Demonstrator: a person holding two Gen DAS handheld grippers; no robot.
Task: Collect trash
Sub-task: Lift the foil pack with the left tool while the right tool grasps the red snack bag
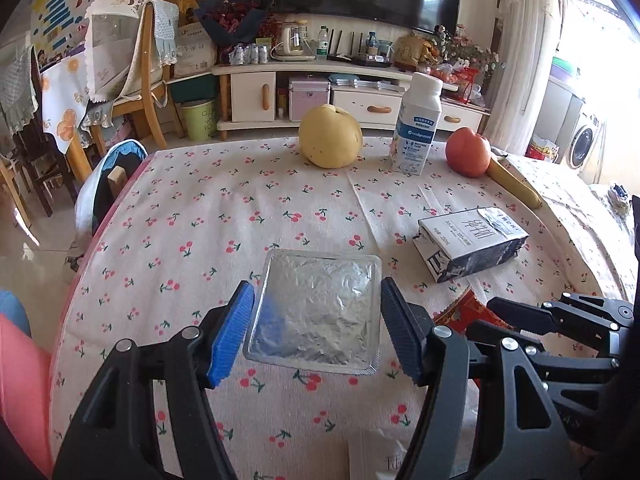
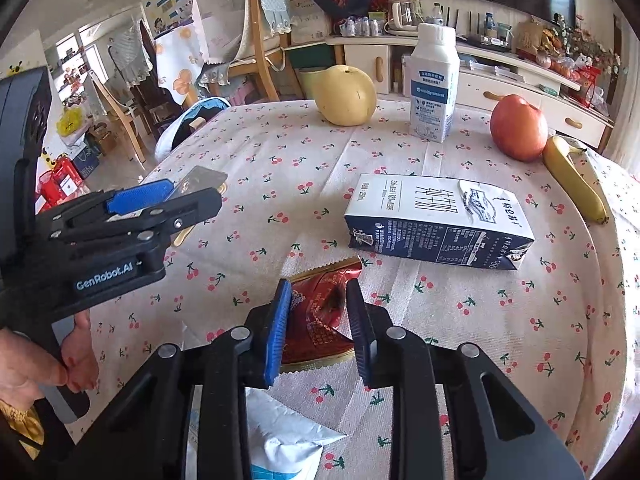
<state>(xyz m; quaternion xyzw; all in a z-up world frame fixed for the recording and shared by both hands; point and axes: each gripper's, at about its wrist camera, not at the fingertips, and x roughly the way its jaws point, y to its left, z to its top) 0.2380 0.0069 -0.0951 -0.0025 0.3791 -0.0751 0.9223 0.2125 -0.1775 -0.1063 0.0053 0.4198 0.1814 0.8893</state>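
My left gripper is shut on a square foil-topped tray, one blue pad on each side edge, above the cherry-print tablecloth. The right wrist view shows that gripper at the left with the silver tray sticking out past its tips. My right gripper is shut on a crumpled red snack wrapper that lies on the cloth. From the left wrist view the right gripper and the red wrapper are at the right edge.
A dark blue milk carton lies flat beyond the wrapper. Further back stand a white bottle carton, a yellow pear, a red apple and a banana. White crumpled packaging lies near me. A hand holds the left gripper's handle.
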